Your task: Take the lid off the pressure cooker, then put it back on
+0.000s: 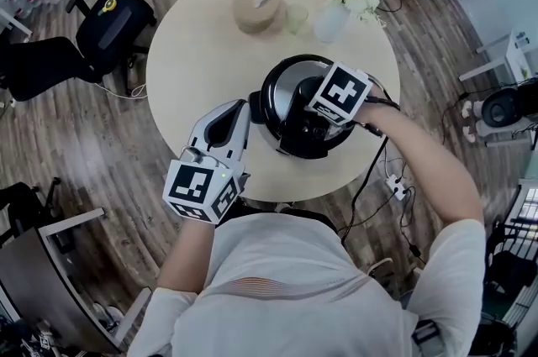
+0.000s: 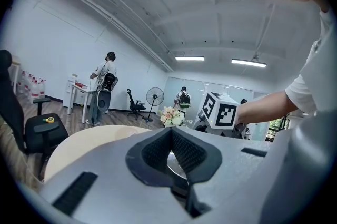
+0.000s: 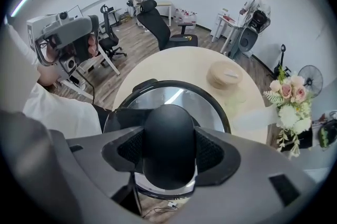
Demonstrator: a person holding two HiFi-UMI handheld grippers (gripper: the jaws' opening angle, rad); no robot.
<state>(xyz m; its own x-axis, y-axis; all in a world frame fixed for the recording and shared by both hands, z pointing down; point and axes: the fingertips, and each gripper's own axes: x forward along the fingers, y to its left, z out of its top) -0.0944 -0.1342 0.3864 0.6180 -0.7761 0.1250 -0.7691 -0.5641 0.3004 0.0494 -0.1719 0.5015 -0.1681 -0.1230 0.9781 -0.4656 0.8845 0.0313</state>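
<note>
Right now the right gripper [image 3: 168,165] pinches the black knob [image 3: 168,130] of the lid [image 3: 208,101], which looks seated on the pressure cooker [image 1: 294,144] on the bench [image 1: 202,53]. The left gripper [image 1: 242,113], pressed together and empty, sits beside the pot. Next, I'd guess, comes a straight lift.

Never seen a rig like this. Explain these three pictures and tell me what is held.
A person holds a two-jaw gripper in each hand; there is no robot arm. The head view looks down from the person's head; the other two views ride on the grippers, looking along their jaws. On the round table stand a pressure cooker, a tissue holder, a glass and a vase of flowers. The right gripper is shut on the black knob of the lid. The left gripper is shut and empty, beside the cooker.
</note>
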